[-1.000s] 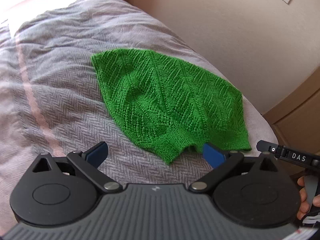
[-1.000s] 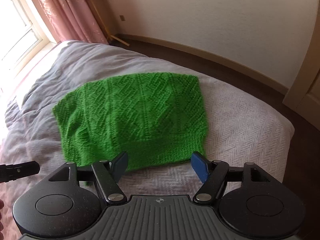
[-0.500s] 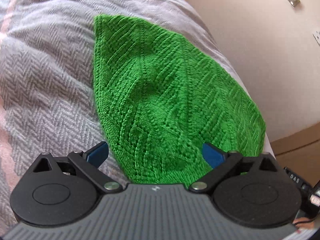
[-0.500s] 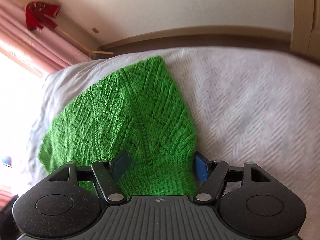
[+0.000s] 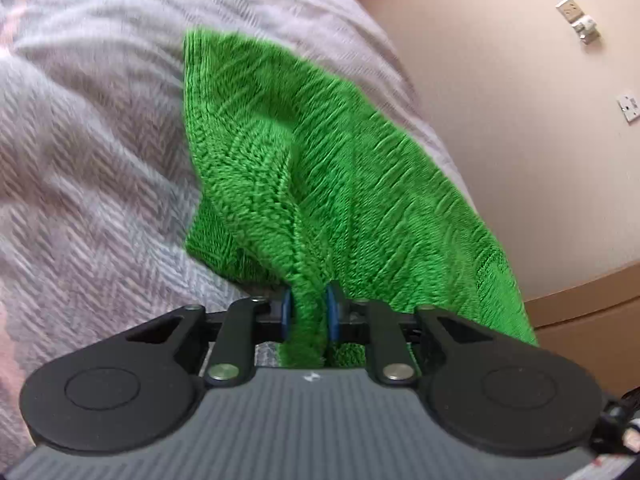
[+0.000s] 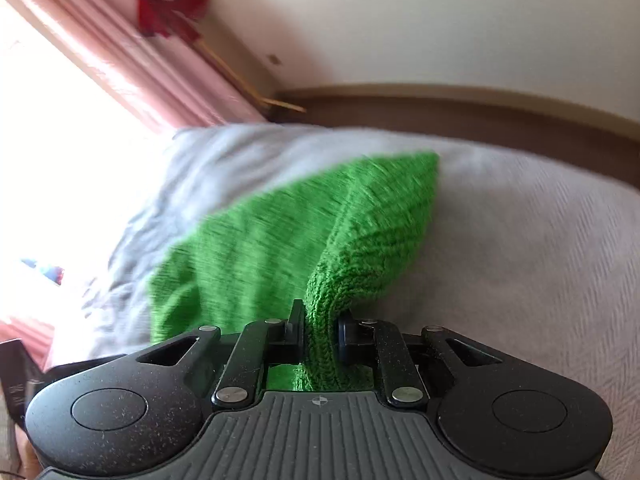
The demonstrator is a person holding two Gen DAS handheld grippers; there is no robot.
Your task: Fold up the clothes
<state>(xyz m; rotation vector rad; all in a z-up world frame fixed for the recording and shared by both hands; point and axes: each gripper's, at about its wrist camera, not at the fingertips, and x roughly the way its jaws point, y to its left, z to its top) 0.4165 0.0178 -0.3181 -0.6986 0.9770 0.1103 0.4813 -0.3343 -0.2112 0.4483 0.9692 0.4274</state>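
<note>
While its jaws are closing, the left gripper [image 5: 309, 314] pinches the green knit [image 5: 320, 160] at 6 o'clock. The right gripper [image 6: 320, 330], jaws closing too, clamps a bunched corner of it above the grey bedspread [image 6: 520, 240]

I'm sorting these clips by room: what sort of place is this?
Most likely a home bedroom. A green knitted garment lies on a bed covered with a grey herringbone bedspread, pink curtains hang at a bright window, and wall sockets sit on the plain wall.

bright daylight | window [image 6: 52, 152] blown out | motion blur | fisheye-curved edges
</note>
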